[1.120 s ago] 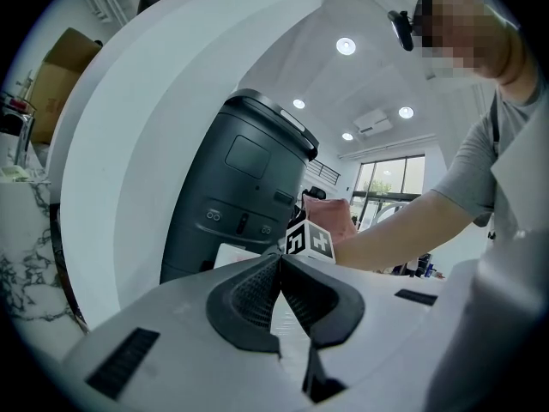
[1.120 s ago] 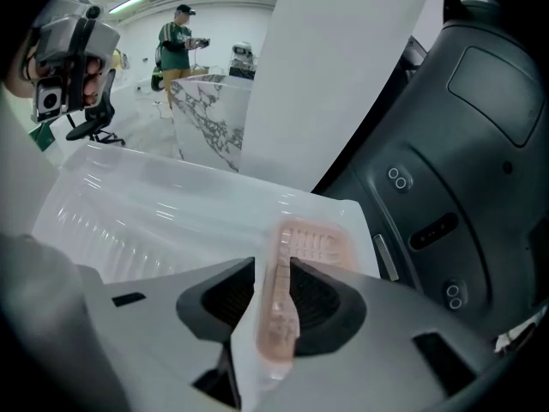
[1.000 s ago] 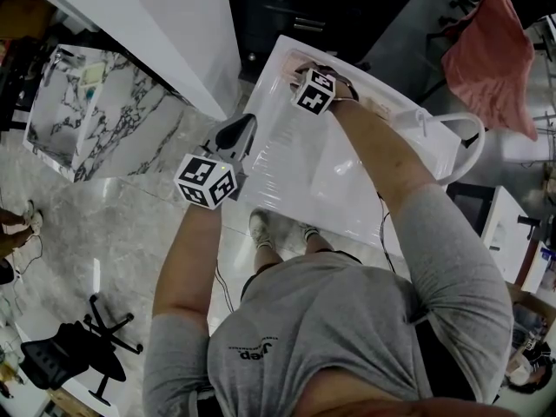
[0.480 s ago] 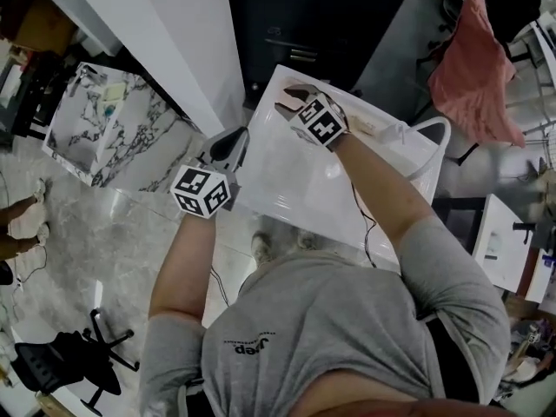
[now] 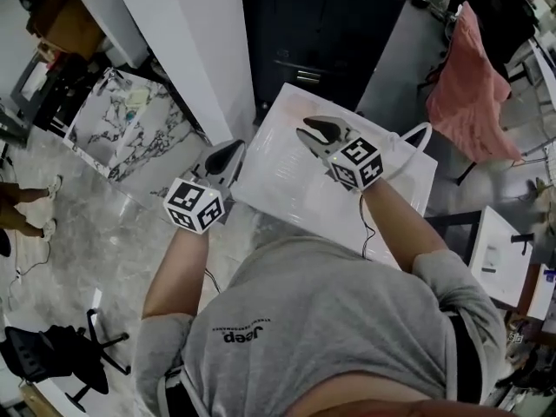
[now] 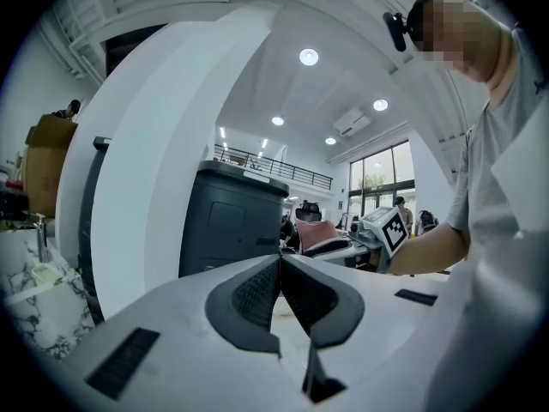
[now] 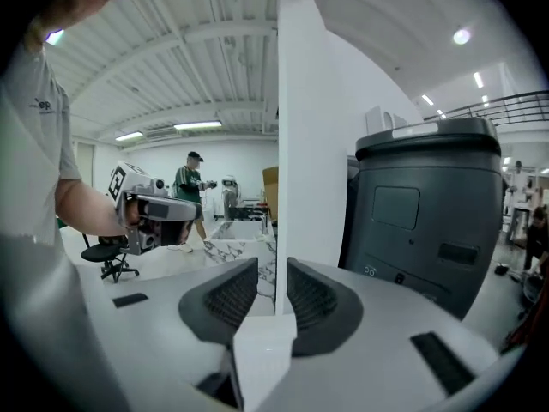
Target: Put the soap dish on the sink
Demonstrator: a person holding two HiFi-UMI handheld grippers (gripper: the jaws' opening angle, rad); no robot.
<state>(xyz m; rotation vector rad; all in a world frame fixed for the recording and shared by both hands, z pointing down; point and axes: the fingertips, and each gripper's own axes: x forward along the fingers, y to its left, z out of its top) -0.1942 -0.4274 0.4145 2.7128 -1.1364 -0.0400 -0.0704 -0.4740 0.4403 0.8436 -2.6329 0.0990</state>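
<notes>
A white sink (image 5: 280,179) lies below me in the head view, with a curved white tap (image 5: 424,134) at its right end. My right gripper (image 5: 313,130) hangs above the sink's far part. Its jaws are closing, a narrow gap still shows between the ribbed pads (image 7: 233,292), and nothing is in it. My left gripper (image 5: 228,153) is shut and empty over the sink's left edge, its pads (image 6: 257,290) pressed together. I cannot make out the soap dish in any view. Each gripper shows in the other's view: the right gripper (image 6: 384,230) and the left gripper (image 7: 147,215).
A white pillar (image 5: 195,42) and a dark cabinet (image 5: 334,24) stand beyond the sink. A marble-patterned unit (image 5: 122,129) is at the left, a pink cloth (image 5: 473,76) at the upper right, an office chair (image 5: 52,354) at the lower left. A person (image 7: 190,194) stands far off.
Both grippers have risen from the sink. The right gripper has left the sink's far rim and drawn back toward me, and its jaws have narrowed. The left stays shut.
</notes>
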